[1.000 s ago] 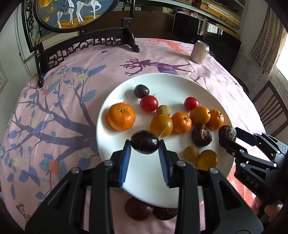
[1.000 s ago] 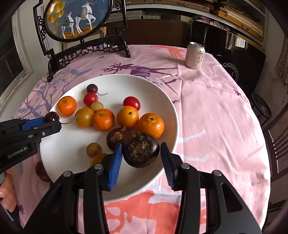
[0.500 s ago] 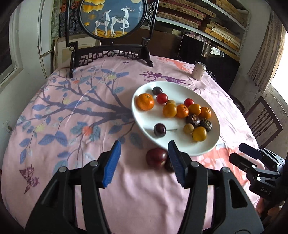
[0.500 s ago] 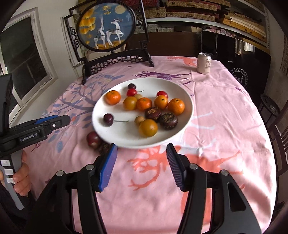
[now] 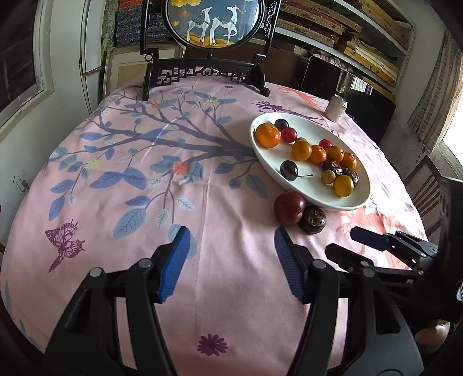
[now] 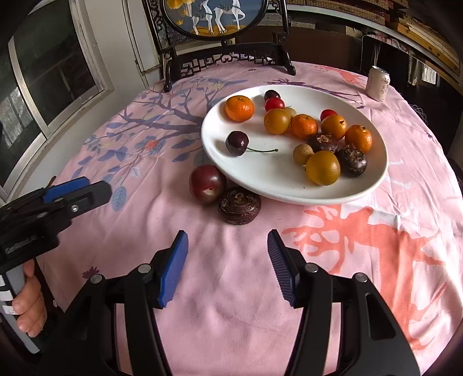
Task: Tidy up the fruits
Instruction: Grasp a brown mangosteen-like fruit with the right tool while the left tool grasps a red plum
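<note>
We count thirteen fruits on the white plate [image 6: 289,191]: three mandarins, three smooth orange-yellow round fruits, two dark cherries, two small red fruits, two dark brown rough fruits and two small tan ones, one of them half hidden behind an orange fruit. The stemmed cherry [image 6: 237,143] lies apart from the rest on the plate's left part, its stem pointing right. Off the plate, two fruits sit on the table [image 5: 202,289] touching each other just beside the plate's near rim: one red plum [image 6: 207,184] and one dark brown rough fruit [image 6: 239,205]. One drink can [image 6: 377,84] stands near the table's far right edge, and one framed deer screen [image 6: 214,17] stands at the far edge.

Our left tongs [image 5: 230,263] are opening with nothing between them, over bare pink cloth. Our right tongs [image 6: 227,267] stand released and empty, short of the two loose fruits. The near half and the whole left side of the table lie open; the plate fills the right middle.
</note>
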`<state>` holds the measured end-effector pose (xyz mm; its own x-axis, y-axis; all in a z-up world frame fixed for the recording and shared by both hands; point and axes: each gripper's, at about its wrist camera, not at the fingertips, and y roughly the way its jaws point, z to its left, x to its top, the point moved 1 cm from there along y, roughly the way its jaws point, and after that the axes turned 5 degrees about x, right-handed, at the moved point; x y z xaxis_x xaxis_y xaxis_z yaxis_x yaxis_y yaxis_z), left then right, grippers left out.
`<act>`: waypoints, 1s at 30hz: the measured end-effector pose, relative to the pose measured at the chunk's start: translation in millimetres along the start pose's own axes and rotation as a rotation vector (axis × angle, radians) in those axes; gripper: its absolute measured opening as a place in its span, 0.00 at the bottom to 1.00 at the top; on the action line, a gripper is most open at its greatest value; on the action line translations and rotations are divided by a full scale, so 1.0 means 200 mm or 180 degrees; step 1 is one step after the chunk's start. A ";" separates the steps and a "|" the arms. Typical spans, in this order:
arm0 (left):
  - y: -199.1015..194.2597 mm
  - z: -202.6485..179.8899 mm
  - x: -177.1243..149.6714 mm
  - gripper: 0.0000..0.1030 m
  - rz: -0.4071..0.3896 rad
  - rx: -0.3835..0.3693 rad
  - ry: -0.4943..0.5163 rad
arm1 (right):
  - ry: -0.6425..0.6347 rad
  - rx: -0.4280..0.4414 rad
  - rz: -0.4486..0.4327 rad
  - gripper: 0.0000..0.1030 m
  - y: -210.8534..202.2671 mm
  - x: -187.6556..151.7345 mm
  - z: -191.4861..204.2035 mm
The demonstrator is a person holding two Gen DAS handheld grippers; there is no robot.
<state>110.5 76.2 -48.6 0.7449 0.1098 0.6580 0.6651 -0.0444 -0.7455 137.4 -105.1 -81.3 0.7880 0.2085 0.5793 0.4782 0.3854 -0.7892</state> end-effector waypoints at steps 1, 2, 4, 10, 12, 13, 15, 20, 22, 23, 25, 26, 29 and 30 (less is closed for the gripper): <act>0.00 0.01 0.00 0.67 0.0002 -0.0004 -0.0015 | -0.0001 -0.0032 0.0031 0.56 0.04 0.01 0.00; 0.00 0.03 -0.01 0.70 0.0000 -0.0002 -0.0021 | 0.0004 -0.0055 0.0062 0.56 0.07 0.02 0.00; -0.01 0.04 -0.02 0.70 -0.0001 0.0009 -0.0022 | 0.0009 -0.0112 0.0095 0.56 0.14 0.05 -0.01; -0.02 0.09 -0.03 0.72 -0.0006 -0.0024 -0.0079 | -0.0060 -0.0281 0.0178 0.56 0.23 0.08 -0.01; -0.02 0.09 -0.02 0.72 -0.0005 -0.0045 -0.0092 | -0.0076 -0.0294 0.0162 0.56 0.24 0.08 -0.01; -0.02 0.09 -0.03 0.72 -0.0003 -0.0054 -0.0093 | -0.0082 -0.0289 0.0145 0.56 0.24 0.08 -0.01; -0.02 0.08 -0.02 0.72 -0.0001 -0.0064 -0.0084 | -0.0107 -0.0316 0.0111 0.40 0.24 0.08 -0.01; 0.00 0.01 -0.01 0.74 0.0020 -0.0073 -0.0002 | -0.0067 -0.0223 0.0155 0.39 0.19 0.05 -0.02; 0.03 -0.04 -0.01 0.79 0.0052 -0.0123 0.0070 | -0.0067 -0.0197 0.0142 0.39 0.13 0.02 -0.02; 0.04 -0.07 0.00 0.81 0.0075 -0.0154 0.0109 | -0.0056 -0.0192 0.0133 0.39 0.10 0.00 -0.03; 0.09 -0.14 0.00 0.83 0.0170 -0.0228 0.0210 | -0.0003 -0.0180 0.0111 0.39 0.04 -0.04 -0.06; 0.12 -0.18 0.00 0.83 0.0222 -0.0259 0.0251 | 0.0024 -0.0175 0.0103 0.39 0.01 -0.06 -0.08; 0.24 -0.29 0.02 0.83 0.0356 -0.0260 0.0369 | 0.0103 -0.0172 0.0060 0.39 -0.07 -0.11 -0.14; 0.27 -0.32 0.03 0.83 0.0390 -0.0238 0.0404 | 0.0126 -0.0173 0.0042 0.39 -0.09 -0.13 -0.16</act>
<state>154.2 11.4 -79.1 0.8181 -0.0270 0.5744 0.5675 -0.1239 -0.8140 120.8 -145.8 -87.2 0.8086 0.1772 0.5610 0.4871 0.3332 -0.8073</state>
